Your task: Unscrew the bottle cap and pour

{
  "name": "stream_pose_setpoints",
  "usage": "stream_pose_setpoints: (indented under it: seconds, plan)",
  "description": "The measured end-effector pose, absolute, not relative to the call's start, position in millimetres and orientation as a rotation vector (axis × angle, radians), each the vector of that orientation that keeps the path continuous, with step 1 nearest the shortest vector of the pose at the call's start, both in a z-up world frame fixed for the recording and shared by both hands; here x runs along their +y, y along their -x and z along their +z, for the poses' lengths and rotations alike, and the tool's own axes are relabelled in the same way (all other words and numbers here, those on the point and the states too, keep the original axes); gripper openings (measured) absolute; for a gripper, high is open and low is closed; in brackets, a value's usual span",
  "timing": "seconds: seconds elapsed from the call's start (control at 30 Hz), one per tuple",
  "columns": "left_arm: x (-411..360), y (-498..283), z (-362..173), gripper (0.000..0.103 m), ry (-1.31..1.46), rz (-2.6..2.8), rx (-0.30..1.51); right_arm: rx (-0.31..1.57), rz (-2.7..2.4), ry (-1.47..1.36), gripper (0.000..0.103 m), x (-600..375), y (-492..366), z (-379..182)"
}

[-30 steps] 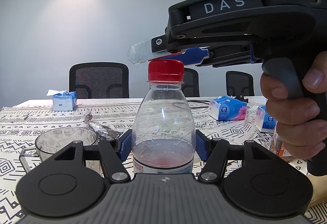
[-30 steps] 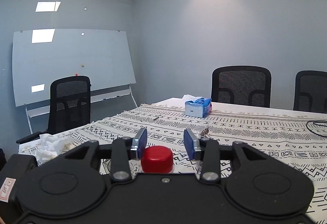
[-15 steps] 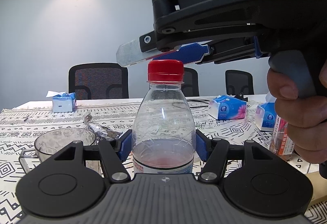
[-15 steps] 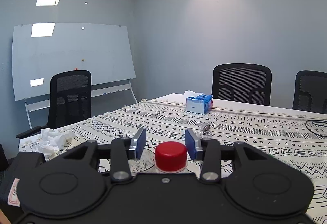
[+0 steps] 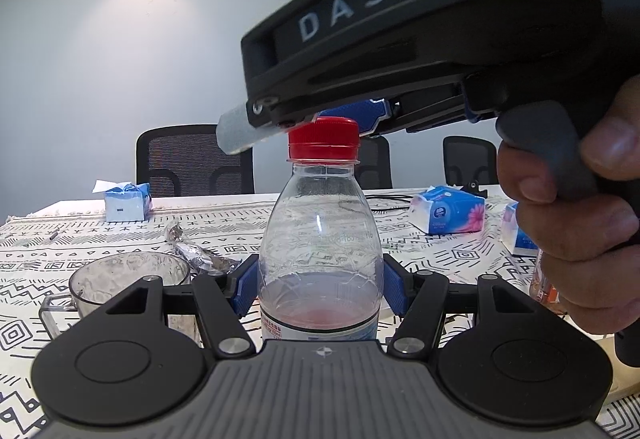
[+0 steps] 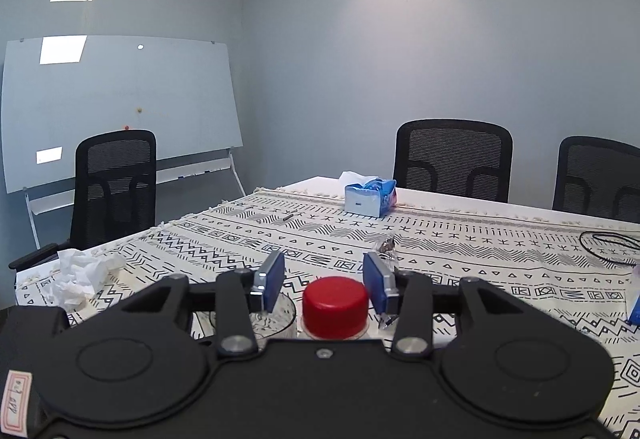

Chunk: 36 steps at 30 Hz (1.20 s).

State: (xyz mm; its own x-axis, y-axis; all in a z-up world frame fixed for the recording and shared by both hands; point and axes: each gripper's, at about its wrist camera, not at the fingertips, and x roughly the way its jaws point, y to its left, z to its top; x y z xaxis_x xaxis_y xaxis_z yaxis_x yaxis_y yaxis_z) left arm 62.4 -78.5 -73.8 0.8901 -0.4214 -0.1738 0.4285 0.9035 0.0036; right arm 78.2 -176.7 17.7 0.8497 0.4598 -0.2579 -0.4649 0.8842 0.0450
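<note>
A clear plastic bottle (image 5: 320,239) with a little pink liquid and a red cap (image 5: 323,138) stands upright on the patterned tablecloth. My left gripper (image 5: 320,289) is shut on the bottle's body, its blue pads pressed against both sides. My right gripper (image 6: 325,281) is open and straddles the cap (image 6: 335,301) from above, with a pad on each side and small gaps between. In the left wrist view the right gripper (image 5: 304,119) reaches in from the upper right at cap height. A clear glass cup (image 5: 128,279) stands left of the bottle.
Tissue packs (image 5: 127,201) (image 5: 450,207) lie on the table, one also in the right wrist view (image 6: 370,195). A foil wrapper (image 5: 196,253) lies behind the cup. A crumpled tissue (image 6: 80,275) sits at the table's left edge and a black cable (image 6: 610,243) to the right. Office chairs (image 6: 452,159) surround the table.
My right gripper has come down and forward over the bottle, so its open pads now flank the red cap. The left gripper and bottle have not moved.
</note>
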Motion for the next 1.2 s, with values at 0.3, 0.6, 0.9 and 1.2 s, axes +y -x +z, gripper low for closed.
stream_pose_setpoints:
  seconds: [0.3, 0.6, 0.9, 1.2]
  plan:
    - [-78, -63, -74, 0.058, -0.043, -0.44, 0.173, 0.26, 0.503, 0.06, 0.033, -178, -85, 11]
    - [-76, -64, -74, 0.058, -0.031, -0.442, 0.176, 0.251, 0.664, 0.071, 0.033, -192, -100, 11]
    - [-73, -66, -74, 0.058, -0.015, -0.443, 0.179, 0.2, 0.861, 0.114, 0.033, -203, -114, 11]
    - [-75, -65, -73, 0.058, -0.034, -0.443, 0.172, 0.245, 0.878, 0.052, 0.034, -209, -116, 17]
